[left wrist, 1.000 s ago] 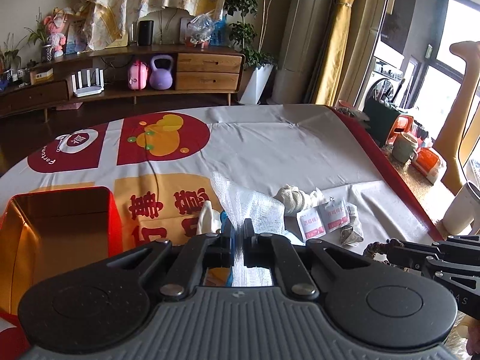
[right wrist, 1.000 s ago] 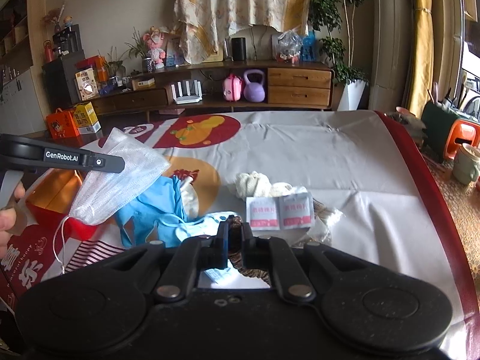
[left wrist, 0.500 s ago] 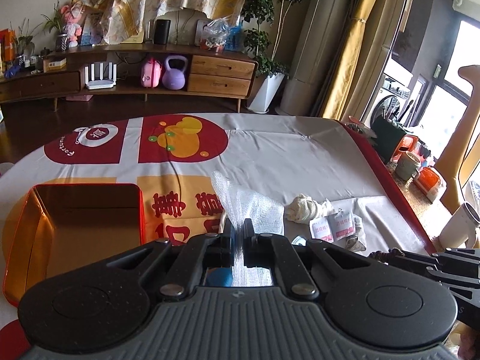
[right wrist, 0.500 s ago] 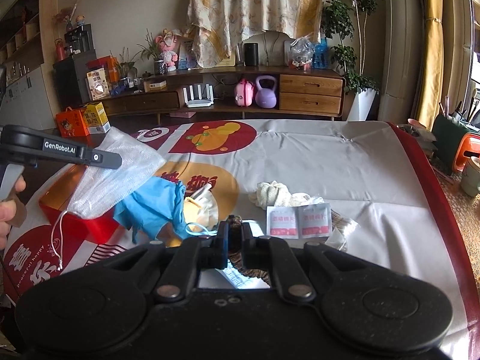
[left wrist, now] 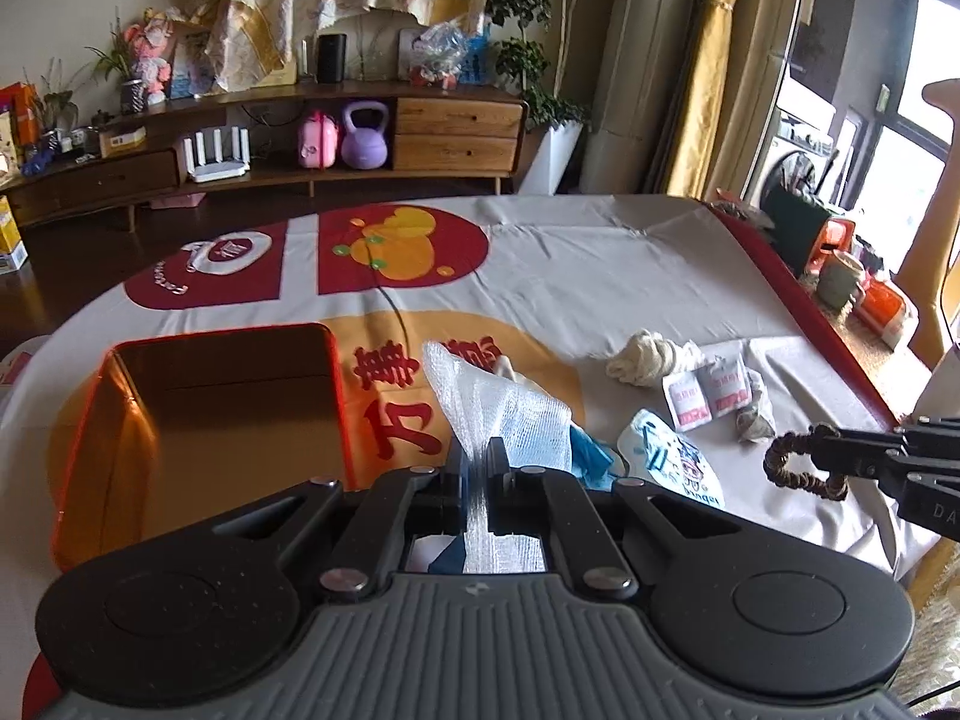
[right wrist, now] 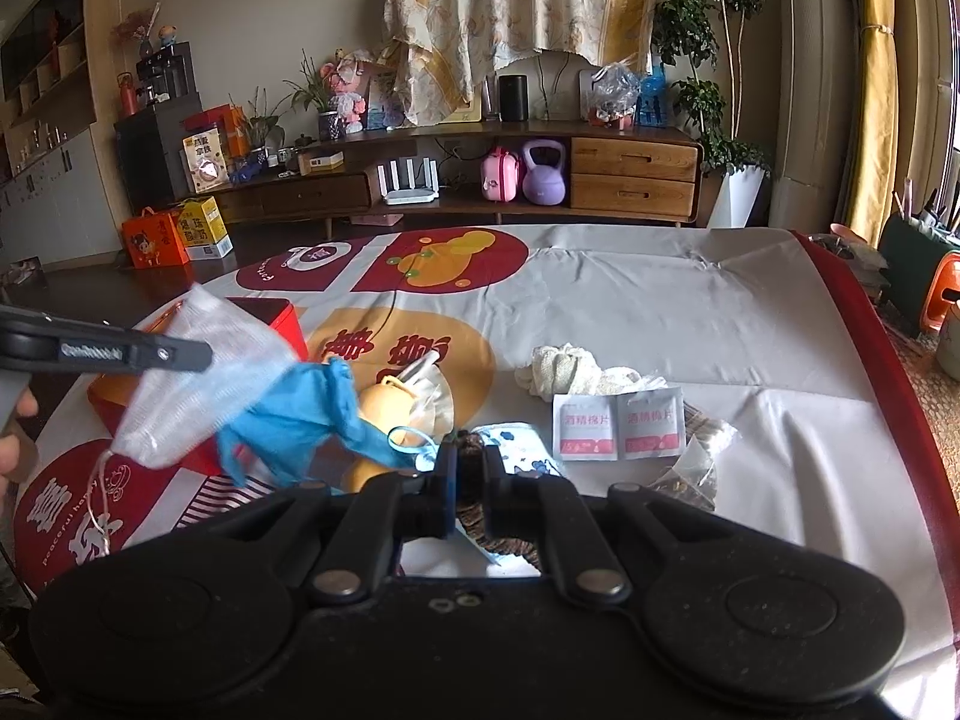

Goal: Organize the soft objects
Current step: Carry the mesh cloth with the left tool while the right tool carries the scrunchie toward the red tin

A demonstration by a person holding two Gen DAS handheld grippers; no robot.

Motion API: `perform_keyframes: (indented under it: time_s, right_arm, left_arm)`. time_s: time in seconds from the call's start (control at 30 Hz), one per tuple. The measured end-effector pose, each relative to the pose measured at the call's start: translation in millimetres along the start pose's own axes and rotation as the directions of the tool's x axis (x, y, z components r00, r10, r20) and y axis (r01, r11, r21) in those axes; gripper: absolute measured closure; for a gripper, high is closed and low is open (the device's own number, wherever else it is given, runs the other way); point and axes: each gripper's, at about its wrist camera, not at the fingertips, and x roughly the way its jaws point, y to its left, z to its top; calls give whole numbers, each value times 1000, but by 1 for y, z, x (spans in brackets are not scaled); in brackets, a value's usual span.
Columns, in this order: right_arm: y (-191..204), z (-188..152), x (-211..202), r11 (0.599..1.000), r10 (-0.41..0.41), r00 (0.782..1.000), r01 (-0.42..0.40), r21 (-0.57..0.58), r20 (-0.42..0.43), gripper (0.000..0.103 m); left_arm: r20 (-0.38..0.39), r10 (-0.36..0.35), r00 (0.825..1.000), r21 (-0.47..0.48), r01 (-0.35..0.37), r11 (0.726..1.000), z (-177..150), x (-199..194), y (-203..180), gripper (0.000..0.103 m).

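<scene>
The left gripper [left wrist: 477, 462] was clamped tight on a white gauze mask [left wrist: 498, 414] (held above the tablecloth [left wrist: 600, 276], beside the orange box [left wrist: 210, 414]). The right gripper [right wrist: 467, 474] was pinched on a brown braided hair tie [left wrist: 801, 468], near two wipe packets [right wrist: 618, 425].
</scene>
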Motion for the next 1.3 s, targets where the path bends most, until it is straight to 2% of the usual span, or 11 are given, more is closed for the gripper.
perform_keyframes:
  time_s: [0.23,0.4,0.53,0.67,0.83,1.0,1.1,1.2,1.27,1.3]
  right_arm:
    - [4,0,-1,1000,14,1000,-14,-8,1,96]
    - [1,0,-1,1000,12,1000,-12,-5,6,96]
    - [1,-2,0,1000,17,1000,-17,0,-2,96]
    - [2,-3,-1,1000,17,1000,-17,-2,-3,96]
    - [-1,-6,-2,1000,12,1000,-12,8,-15,96]
    - [-5,-9,0,1000,18,1000,-18,18,-20,96]
    - [-5,-10,1,999,27,999,-27,21,-17,96]
    - [-6,-10,2,999,34,999,-34,22,-18,96]
    - [-6,-10,3,999,39,999,-38,26,-20,96]
    - [-6,-10,3,999,40,999,-39,27,-21,96]
  left_arm:
    - [7,-2,1000,25,2,1000,-4,-8,-4,98]
    - [14,-59,998,-14,60,998,-2,-10,-3,98]
    - [-36,-150,988,-74,147,986,-16,7,-6,98]
    - [-99,-181,978,-65,175,982,-38,34,-23,98]
    - [-167,-153,974,-22,151,988,-60,59,-33,98]
    - [-173,-141,975,13,146,989,-62,52,-35,98]
    - [-172,-117,978,69,131,989,-61,38,-39,92]
    - [-166,-129,978,91,146,985,-62,26,-41,89]
    - [-165,-134,977,106,153,982,-62,21,-45,83]
    - [-163,-135,977,114,154,981,-62,20,-47,75]
